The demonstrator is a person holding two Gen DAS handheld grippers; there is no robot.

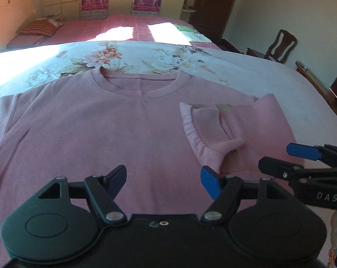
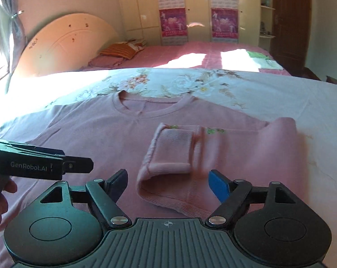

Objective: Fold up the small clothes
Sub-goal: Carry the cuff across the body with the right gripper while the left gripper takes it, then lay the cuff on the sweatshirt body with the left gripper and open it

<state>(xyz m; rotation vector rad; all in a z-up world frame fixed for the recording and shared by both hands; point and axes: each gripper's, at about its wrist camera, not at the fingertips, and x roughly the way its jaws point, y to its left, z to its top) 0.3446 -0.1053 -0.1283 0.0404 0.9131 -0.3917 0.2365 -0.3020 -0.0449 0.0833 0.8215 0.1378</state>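
The pink sweatshirt point(image 1: 101, 129) lies flat on the bed point(image 1: 280, 84), its sleeve point(image 2: 179, 156) folded inward toward three o'clock, with both the left gripper point(image 1: 164, 178) and right gripper point(image 2: 168, 183) open and empty above it, probably ready for another fold.

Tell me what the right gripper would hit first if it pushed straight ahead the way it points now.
Most likely the folded-over sleeve of the pink sweater. It lies right in front of the open right gripper, though depth is hard to judge.
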